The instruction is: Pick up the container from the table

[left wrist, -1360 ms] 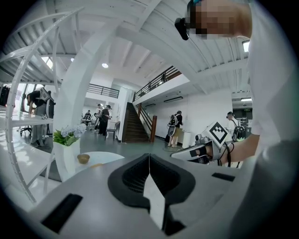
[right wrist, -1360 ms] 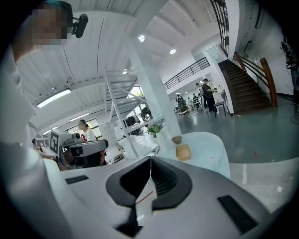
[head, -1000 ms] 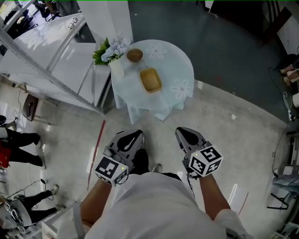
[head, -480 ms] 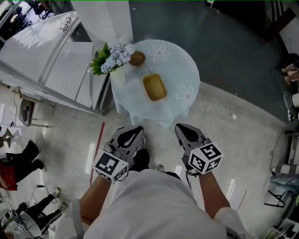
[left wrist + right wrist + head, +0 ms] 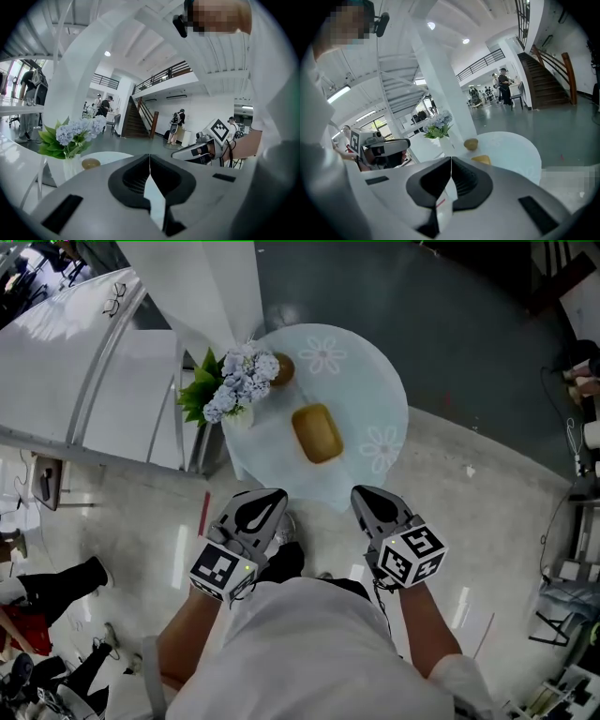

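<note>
A yellow rectangular container (image 5: 317,433) lies in the middle of a small round table (image 5: 375,381) covered with a pale flowered cloth. In the right gripper view the container (image 5: 482,160) shows just beyond the jaws. My left gripper (image 5: 262,504) and right gripper (image 5: 367,501) hang side by side short of the table's near edge, both shut with nothing in them. A round brown bowl (image 5: 281,368) stands at the back of the table beside a white vase of blue flowers (image 5: 239,382). The left gripper view shows the brown bowl (image 5: 90,163) and the flowers (image 5: 75,133).
A white column (image 5: 211,287) and a white stair structure (image 5: 84,343) stand left of the table. Dark floor (image 5: 469,324) lies behind it, pale polished floor (image 5: 506,512) to the right. People stand far off in the hall.
The table and container have come closer and shifted slightly right in the head view as I walk towards them. Both grippers keep their place in front of me, still shut.
</note>
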`<state>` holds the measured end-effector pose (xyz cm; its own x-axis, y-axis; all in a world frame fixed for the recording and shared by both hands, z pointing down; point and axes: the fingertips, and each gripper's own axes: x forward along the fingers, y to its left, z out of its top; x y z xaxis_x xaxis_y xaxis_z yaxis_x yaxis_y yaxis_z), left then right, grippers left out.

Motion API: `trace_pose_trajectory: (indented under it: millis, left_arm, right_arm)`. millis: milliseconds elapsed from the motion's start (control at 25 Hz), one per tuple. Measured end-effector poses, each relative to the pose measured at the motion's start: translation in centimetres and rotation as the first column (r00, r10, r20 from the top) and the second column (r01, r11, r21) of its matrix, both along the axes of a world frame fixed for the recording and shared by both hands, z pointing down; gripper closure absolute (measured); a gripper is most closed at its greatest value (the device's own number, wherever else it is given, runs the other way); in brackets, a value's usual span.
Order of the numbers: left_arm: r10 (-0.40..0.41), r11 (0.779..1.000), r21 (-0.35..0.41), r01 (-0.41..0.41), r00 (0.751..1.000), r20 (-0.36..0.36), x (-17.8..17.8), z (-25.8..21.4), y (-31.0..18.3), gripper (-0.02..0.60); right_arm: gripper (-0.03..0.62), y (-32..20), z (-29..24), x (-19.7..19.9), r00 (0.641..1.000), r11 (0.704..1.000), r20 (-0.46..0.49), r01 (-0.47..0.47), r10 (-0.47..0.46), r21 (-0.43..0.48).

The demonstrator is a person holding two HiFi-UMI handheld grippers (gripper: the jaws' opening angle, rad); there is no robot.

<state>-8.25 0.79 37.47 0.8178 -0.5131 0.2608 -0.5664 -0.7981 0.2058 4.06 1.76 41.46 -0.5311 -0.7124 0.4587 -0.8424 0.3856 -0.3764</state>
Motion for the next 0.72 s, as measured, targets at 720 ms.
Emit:
trace_pose_trajectory:
  millis: [720]
  left_arm:
    - [0.093,0.994,-0.058,-0.093,0.996,0.001,-0.7,2.5,-7.2,0.560]
  right_arm:
    - [0.572,-7.2,1.8,-1.4,0.999,0.998,-0.035,-0.041,0.039,-0.056]
